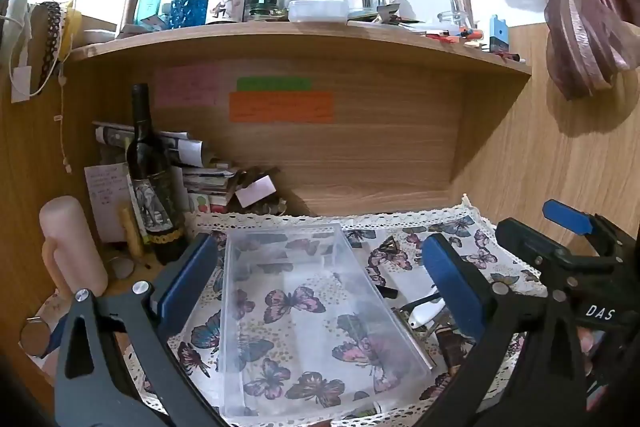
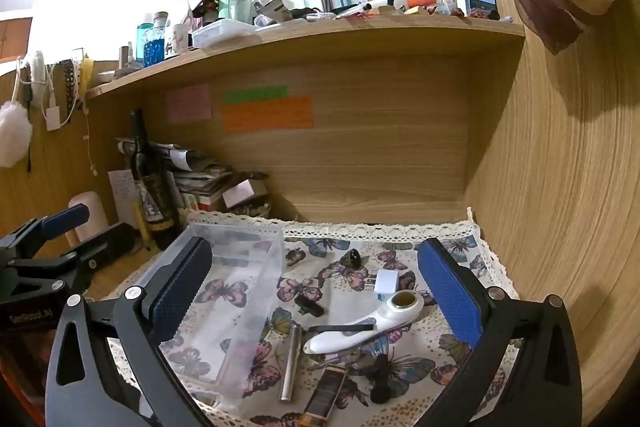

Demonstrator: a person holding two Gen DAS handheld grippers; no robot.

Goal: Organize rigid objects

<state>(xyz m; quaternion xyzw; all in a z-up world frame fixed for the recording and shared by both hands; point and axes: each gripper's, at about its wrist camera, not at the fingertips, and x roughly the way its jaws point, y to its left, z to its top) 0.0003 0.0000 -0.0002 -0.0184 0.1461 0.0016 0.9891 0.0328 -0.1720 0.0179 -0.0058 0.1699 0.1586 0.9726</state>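
Observation:
A clear plastic box (image 1: 316, 311) lies empty on the butterfly cloth (image 1: 460, 227); it also shows in the right wrist view (image 2: 224, 291). My left gripper (image 1: 320, 287) is open, its fingers on either side of the box. My right gripper (image 2: 316, 291) is open above loose items: a white handled tool (image 2: 360, 331), a metal tube (image 2: 291, 363), a white plug adapter (image 2: 385, 283), a small black clip (image 2: 309, 306), a dark pebble (image 2: 353, 256) and a brown-black bar (image 2: 324, 395). The right gripper's body shows at the right of the left view (image 1: 560, 259).
A dark wine bottle (image 1: 149, 179), a pink candle (image 1: 72, 247) and stacked papers (image 1: 200, 179) stand at the left back. A wooden shelf (image 1: 300, 35) overhead carries several bottles and jars. A wooden wall (image 2: 560, 187) closes the right side.

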